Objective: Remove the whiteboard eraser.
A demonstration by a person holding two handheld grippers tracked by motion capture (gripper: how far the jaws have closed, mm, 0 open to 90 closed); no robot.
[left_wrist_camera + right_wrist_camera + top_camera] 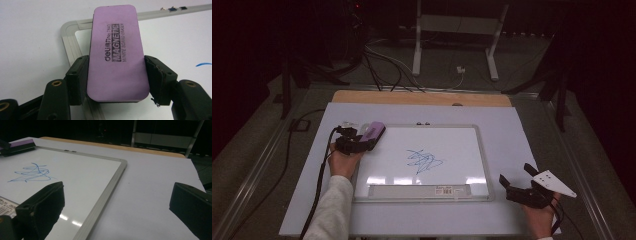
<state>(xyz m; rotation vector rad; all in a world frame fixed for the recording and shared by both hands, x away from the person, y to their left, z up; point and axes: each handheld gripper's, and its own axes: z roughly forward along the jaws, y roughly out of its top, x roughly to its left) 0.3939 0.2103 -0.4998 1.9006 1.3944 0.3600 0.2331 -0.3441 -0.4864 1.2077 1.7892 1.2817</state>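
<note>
One white table (pixel 512 130), seemingly dim room.

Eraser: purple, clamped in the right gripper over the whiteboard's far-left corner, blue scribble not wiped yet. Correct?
Wrong gripper. The left gripper clamps the purple eraser, as the left gripper view shows. The right gripper is open. Rest holds: whiteboard corner, blue scribble unwiped.

1. The middle of the whiteboard (pixel 452 150) is bare save for a flat blue scribble (pixel 424 161); nothing raised stands there.
2. The board's far-left corner is taken up by the left tool (pixel 357 142) and the purple eraser (pixel 373 133) clamped in it.
3. Open bench (pixel 507 135) is left to the right of the board's frame; the right tool (pixel 519 181), jaws spread, occupies its near-right part.
4. A bare strip of bench is seen beyond the board.
</note>
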